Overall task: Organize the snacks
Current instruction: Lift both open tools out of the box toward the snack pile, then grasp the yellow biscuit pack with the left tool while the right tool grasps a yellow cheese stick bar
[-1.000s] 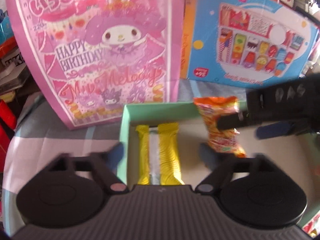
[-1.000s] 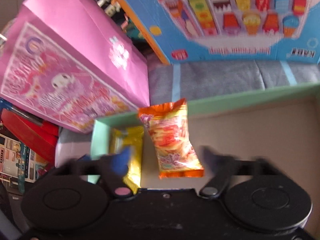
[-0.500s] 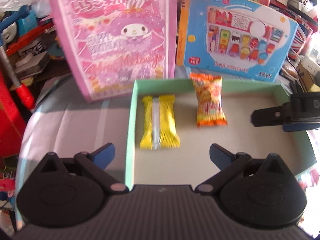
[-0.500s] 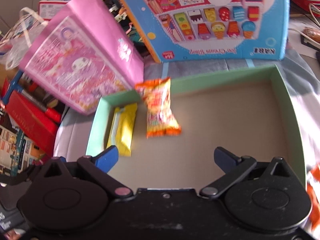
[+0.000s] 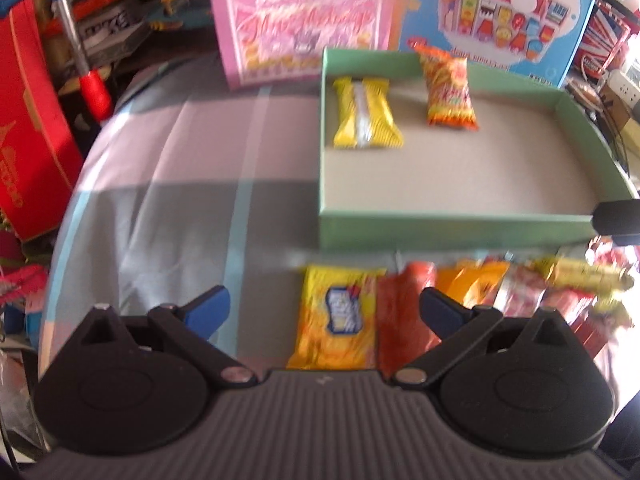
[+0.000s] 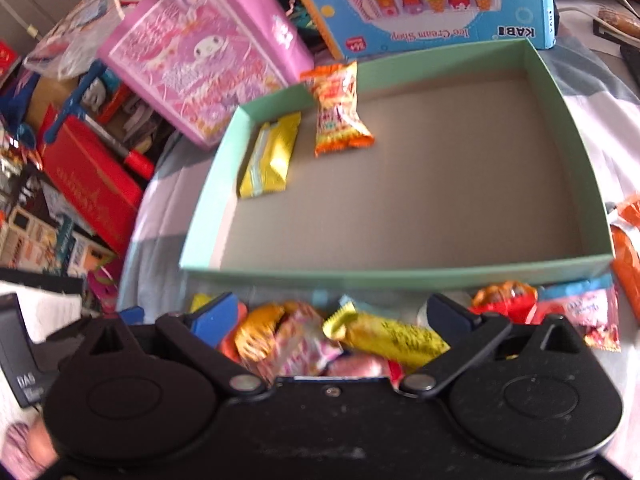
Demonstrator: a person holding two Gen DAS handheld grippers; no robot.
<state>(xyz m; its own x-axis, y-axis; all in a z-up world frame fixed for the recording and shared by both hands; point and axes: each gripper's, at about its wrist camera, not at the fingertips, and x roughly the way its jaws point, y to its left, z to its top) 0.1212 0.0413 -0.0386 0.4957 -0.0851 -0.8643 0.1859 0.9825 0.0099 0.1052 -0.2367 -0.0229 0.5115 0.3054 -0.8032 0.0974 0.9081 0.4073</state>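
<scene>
Left wrist view: left gripper (image 5: 322, 310) has its jaws spread wide, nothing between the pads, hovering above a yellow snack pack (image 5: 336, 316) at the left end of a loose row of snacks on the grey cloth (image 5: 168, 184). Green tray (image 5: 440, 230) sits just beyond; in its far left corner lie a yellow wafer pack (image 5: 366, 114) and an orange snack bag (image 5: 450, 88), the bag leaning on the far wall. Right wrist view: right gripper (image 6: 334, 314) jaws apart, empty, over the snack pile (image 6: 320, 340) near the tray's front wall; blurred, individual packs are hard to separate. Pink gift bag (image 6: 200, 68) stands far left.
</scene>
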